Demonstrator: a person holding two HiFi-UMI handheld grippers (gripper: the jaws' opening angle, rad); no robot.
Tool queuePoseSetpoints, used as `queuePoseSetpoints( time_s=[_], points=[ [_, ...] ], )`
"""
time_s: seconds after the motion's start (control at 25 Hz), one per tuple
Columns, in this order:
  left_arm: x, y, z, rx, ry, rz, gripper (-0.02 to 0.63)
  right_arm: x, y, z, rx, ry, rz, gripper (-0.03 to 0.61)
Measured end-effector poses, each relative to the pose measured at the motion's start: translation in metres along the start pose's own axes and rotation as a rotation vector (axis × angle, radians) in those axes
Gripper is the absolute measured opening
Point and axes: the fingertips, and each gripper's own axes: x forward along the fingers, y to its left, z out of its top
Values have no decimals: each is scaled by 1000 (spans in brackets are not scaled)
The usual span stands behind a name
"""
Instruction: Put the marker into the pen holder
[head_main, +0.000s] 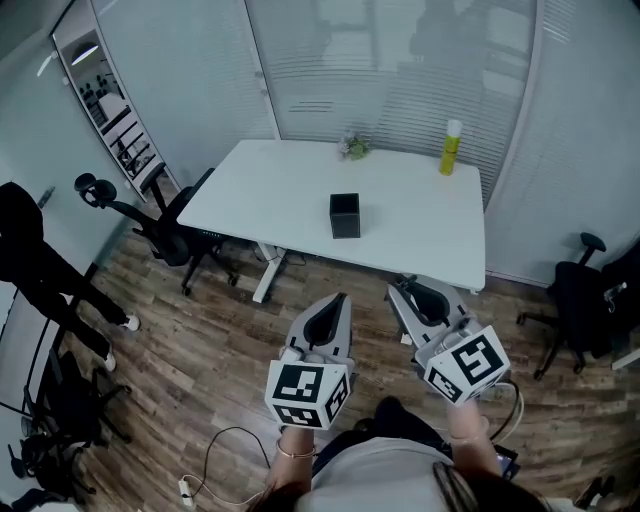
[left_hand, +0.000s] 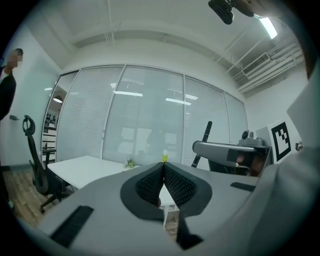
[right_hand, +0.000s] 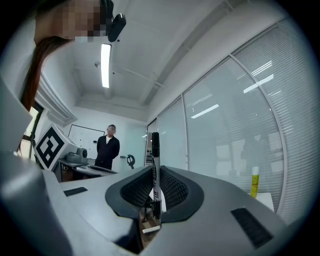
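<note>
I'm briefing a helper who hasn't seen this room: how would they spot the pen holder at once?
Find the white table by the glass wall. The pen holder stands near its middle, apart from the small plant and yellow bottle at the far edge. It is the only black, box-shaped thing there.

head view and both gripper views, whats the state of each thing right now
left tool: jaws together, nothing between them
right tool: shut on the marker
marker: upright between the right tool's jaws, not yet in the holder
pen holder: upright on the white table, apart from both tools
yellow bottle: upright near the table's far edge
</note>
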Motion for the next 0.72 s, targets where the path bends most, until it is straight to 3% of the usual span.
queuePoseSetpoints(
  time_s=[0.72],
  points=[
    [102,52,9,8,5,0,18,88,-77,-16,-4,-16,22,67]
  ],
)
